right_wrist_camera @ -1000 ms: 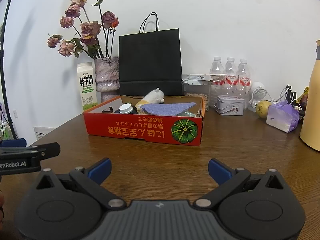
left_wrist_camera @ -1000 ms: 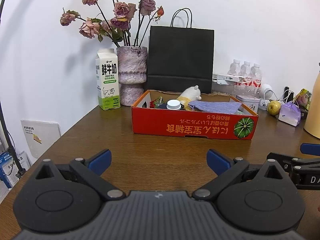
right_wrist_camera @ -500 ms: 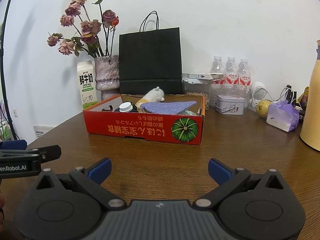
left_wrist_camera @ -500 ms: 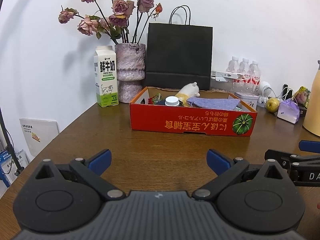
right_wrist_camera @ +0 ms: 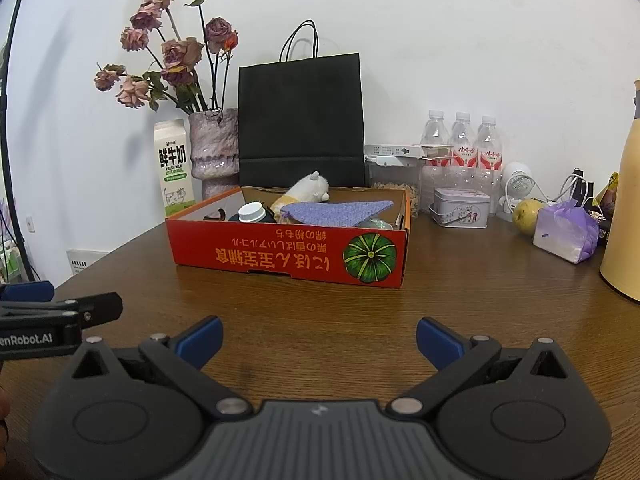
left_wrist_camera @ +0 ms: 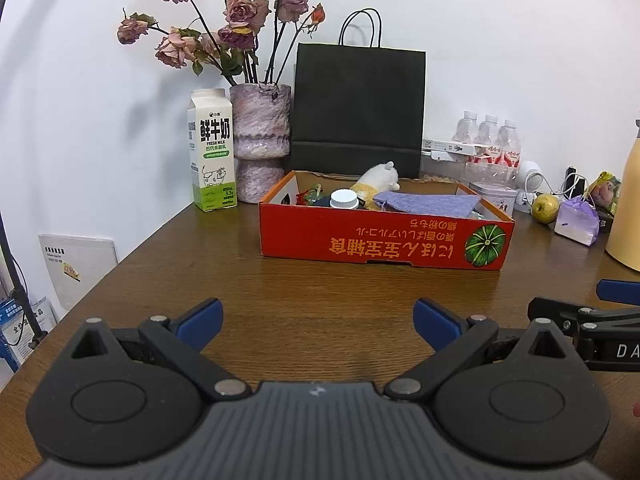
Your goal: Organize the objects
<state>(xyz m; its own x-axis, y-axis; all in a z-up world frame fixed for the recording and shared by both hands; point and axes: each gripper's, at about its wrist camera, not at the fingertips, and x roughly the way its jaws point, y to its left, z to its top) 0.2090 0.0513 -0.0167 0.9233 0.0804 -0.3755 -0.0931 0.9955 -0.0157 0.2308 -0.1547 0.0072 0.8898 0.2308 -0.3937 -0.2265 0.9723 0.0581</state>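
Surroundings: milk carton (left_wrist_camera: 211,156), stone-look vase (left_wrist_camera: 260,142) of dried roses (left_wrist_camera: 224,28) and black paper bag (left_wrist_camera: 358,110) stand in a row along the wall behind the box; water bottles (right_wrist_camera: 462,140), a small tin (right_wrist_camera: 460,206), a pear (right_wrist_camera: 528,216) and a purple pouch (right_wrist_camera: 566,232) sit at 2 o'clock from it; a yellow jug (right_wrist_camera: 624,216) stands at the right edge.
Box: red cardboard box (left_wrist_camera: 384,236) rests on the brown table (left_wrist_camera: 320,292), at 12 o'clock from both claws, with bare tabletop in between.
Box axis: long side runs left to right, the printed front wall faces the cameras, its lettering upside down.
Contents: white-capped bottle (left_wrist_camera: 343,199), plush toy (left_wrist_camera: 378,180) and purple cloth (left_wrist_camera: 428,204) lie inside; the cloth covers the right half.
Left claw: left claw (left_wrist_camera: 318,318) is spread wide, holding nothing, low over the table.
Right claw: right claw (right_wrist_camera: 318,334) is likewise wide and empty.
Obstacles: nothing stands between either claw and the box front.
Hidden: the box wall hides the lower parts of its contents; small items at its left end are too dark to identify; the jug is cut off by the frame.
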